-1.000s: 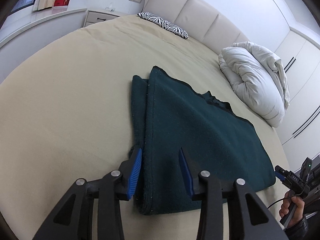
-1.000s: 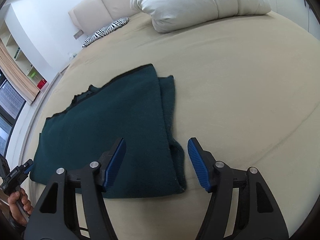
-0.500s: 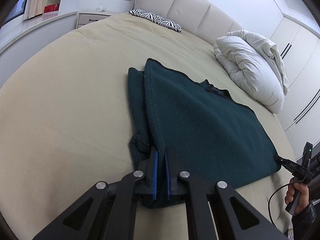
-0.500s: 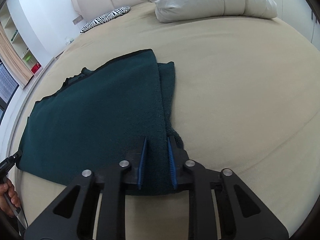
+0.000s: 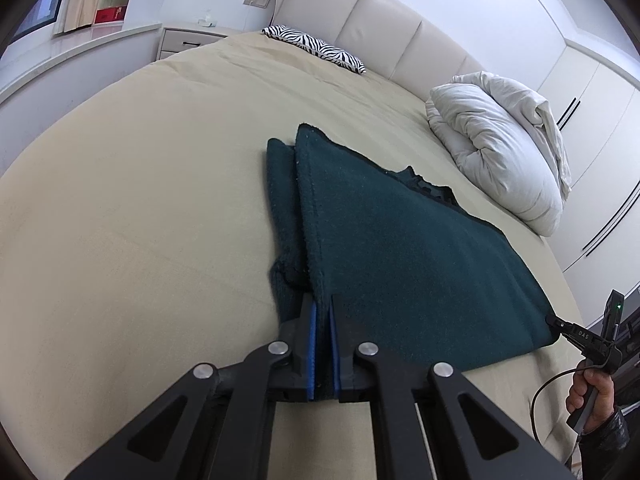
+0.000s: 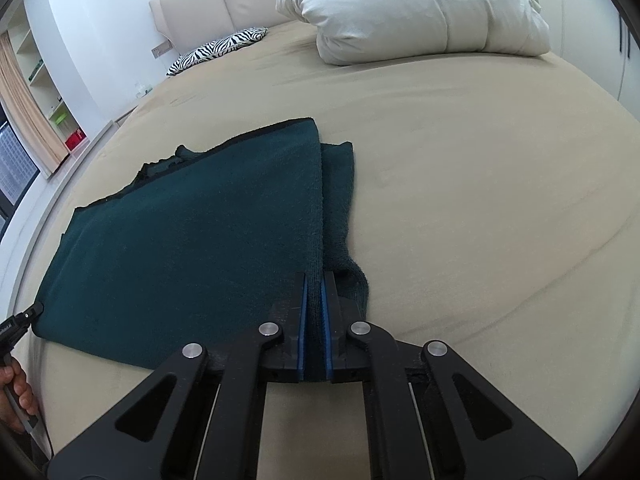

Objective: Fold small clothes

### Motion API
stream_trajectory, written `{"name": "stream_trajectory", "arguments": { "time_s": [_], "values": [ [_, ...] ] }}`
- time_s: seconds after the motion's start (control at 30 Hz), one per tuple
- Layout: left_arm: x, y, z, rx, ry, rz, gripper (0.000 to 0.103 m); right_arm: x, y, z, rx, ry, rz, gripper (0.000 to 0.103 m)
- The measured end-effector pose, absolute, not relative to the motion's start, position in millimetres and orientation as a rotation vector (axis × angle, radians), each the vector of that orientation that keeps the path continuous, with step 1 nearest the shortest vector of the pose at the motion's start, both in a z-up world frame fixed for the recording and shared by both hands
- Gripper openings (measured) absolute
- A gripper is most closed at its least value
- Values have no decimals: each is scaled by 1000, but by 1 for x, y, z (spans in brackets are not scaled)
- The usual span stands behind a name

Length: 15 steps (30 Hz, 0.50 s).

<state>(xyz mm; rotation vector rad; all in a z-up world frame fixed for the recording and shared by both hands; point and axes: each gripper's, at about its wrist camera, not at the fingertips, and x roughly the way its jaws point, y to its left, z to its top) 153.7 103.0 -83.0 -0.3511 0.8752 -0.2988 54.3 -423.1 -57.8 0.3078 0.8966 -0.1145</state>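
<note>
A dark green fleece garment (image 5: 400,248) lies flat on the beige bed, with a folded strip along each side; it also shows in the right wrist view (image 6: 192,232). My left gripper (image 5: 322,312) is shut on the garment's near left corner. My right gripper (image 6: 314,280) is shut on the near right corner, by the folded strip (image 6: 338,200). The right gripper's tip (image 5: 560,325) shows at the far right of the left wrist view. The left gripper's tip (image 6: 28,314) shows at the far left of the right wrist view.
The beige bed (image 5: 140,200) spreads around the garment. A white bundled duvet (image 5: 500,148) lies at the back right, also in the right wrist view (image 6: 420,12). A zebra pillow (image 5: 316,46) rests by the headboard. A nightstand (image 5: 188,38) stands beyond the bed.
Both grippers went from open astride the garment's near corners to shut on them. In the last half second they hold the same grip, shifted slightly.
</note>
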Motion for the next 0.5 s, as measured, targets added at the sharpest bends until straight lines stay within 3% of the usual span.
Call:
{"name": "stream_trajectory", "arguments": {
  "time_s": [0.5],
  "values": [
    [147,110,-98,-368,920,-301,6,43,-428,-76,330,935,-115,5]
  ]
}}
